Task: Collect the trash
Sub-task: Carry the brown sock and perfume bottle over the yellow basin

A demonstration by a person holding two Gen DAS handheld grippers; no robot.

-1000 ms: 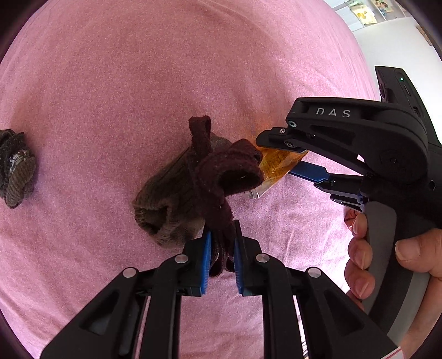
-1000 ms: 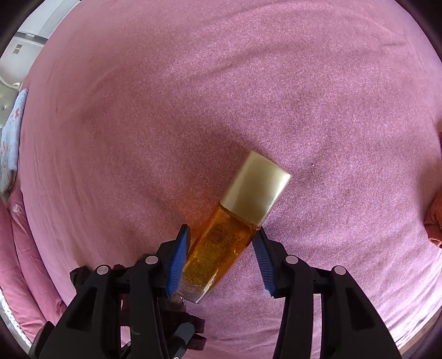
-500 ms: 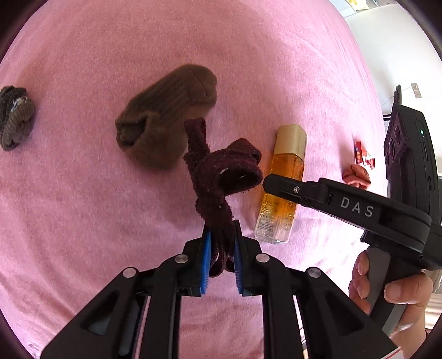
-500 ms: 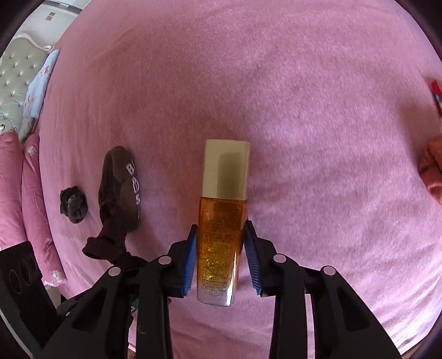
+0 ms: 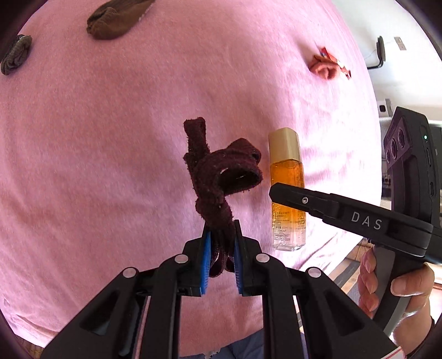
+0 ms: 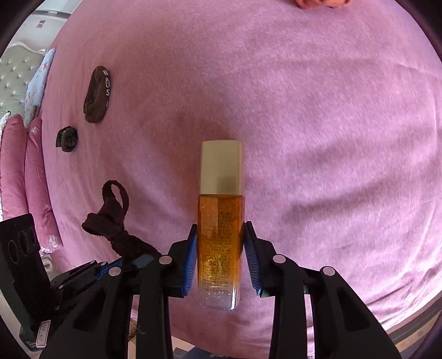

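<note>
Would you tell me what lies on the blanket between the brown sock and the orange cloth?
Nothing: in the left wrist view, only bare pink blanket stretches between the brown sock and the orange cloth.

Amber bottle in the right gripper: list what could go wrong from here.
1. The amber bottle is clamped low on smooth sides by the right gripper; it could slip out.
2. The maroon sock dangles loosely from the left gripper, close beside the bottle, and could snag it.
</note>
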